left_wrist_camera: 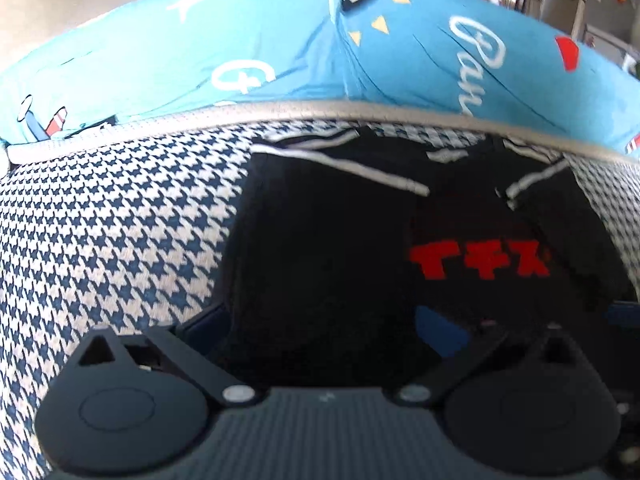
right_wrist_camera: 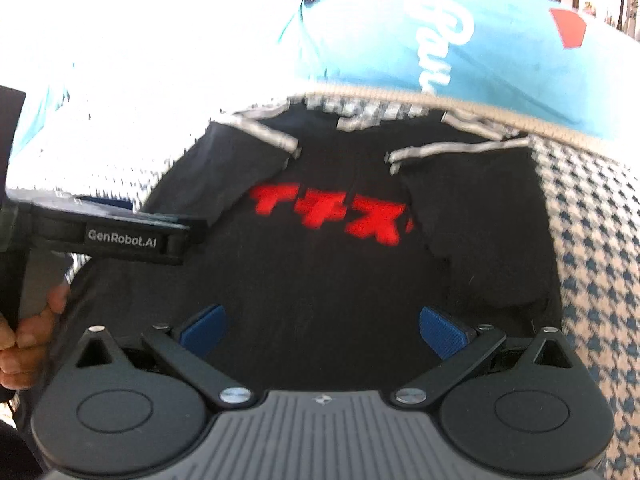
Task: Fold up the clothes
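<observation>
Main risk, my read: both hand-held grippers sit low over the near hem of the black T-shirt (right_wrist_camera: 320, 280), and with black cloth on a busy backdrop a pinch could take only the top layer, or snag the houndstooth cover (left_wrist_camera: 120, 240) underneath, so the fold drags crooked. Second risk: both sleeves already lie folded in over the chest, loose; a fast lift of the hem would let them slide back out. Third: the two grippers are close together, and in the right wrist view the left hand-held gripper (right_wrist_camera: 136, 236) reaches in from the left edge over the shirt's side, so a cross-over move could clash them. Left to right: person's hand (right_wrist_camera: 24, 344) on the left tool's handle at the frame edge, then that gripper, side-on, so I can't tell its opening from there; in its own view the left hand-held gripper (left_wrist_camera: 324, 320) shows one blue pad clearly and the other is lost in the dark, so still can't tell. Right hand-held gripper (right_wrist_camera: 322, 328) is spread wide, blue pads (right_wrist_camera: 442, 330) apart, nothing between them, shirt just beyond. Shirt lies flat on the houndstooth surface (bed or sofa, can't say), collar away from the cameras, red lettering (right_wrist_camera: 332, 216) up, against the blue printed cushion (left_wrist_camera: 280, 40) behind. Count: one T-shirt, two white-trimmed sleeves, one line of red print, one cushion, two grippers, one hand visible.
</observation>
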The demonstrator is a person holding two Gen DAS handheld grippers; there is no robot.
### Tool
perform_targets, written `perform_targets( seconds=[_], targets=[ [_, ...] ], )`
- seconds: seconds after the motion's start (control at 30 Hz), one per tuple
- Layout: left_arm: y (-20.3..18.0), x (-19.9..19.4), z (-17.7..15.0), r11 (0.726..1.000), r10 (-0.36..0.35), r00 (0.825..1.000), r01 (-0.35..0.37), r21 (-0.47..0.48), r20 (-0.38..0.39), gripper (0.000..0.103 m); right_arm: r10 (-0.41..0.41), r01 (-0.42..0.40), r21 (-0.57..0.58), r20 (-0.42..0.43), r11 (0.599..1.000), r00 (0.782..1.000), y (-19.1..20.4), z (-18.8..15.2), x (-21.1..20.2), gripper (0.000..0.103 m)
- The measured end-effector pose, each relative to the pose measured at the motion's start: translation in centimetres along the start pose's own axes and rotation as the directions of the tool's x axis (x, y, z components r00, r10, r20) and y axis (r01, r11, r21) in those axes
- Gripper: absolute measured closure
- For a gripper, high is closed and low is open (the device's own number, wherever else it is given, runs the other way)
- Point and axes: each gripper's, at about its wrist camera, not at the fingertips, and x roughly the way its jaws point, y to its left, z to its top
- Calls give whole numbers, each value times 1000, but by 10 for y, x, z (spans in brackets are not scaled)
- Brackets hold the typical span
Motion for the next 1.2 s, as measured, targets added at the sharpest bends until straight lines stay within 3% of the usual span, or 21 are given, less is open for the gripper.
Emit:
perform_targets(
  seconds=[0.13,0.37,0.53,1.03,1.2],
  targets=[
    [1,6,6,998,52,999,-52,-26,6,0,0,-4,48,70,999,998,-19,7,-1,0],
    [9,19,5,995,77,996,-79,-64,-38,0,-45,34,126,88,991,995,-50,18,12,12],
    [12,25,0,995,75,995,-79,-59,-61,0,-40,30,166,53,986,998,-60,14,24,18],
    [8,18,-7,998,64,994,-65,-9,-92,0,-3,6,135,-26,991,1000,-55,3,17,17],
    [5,11,-13,997,72,991,-73,-3,-111,0,73,-61,152,-72,986,995,-60,-4,6,17]
  ],
)
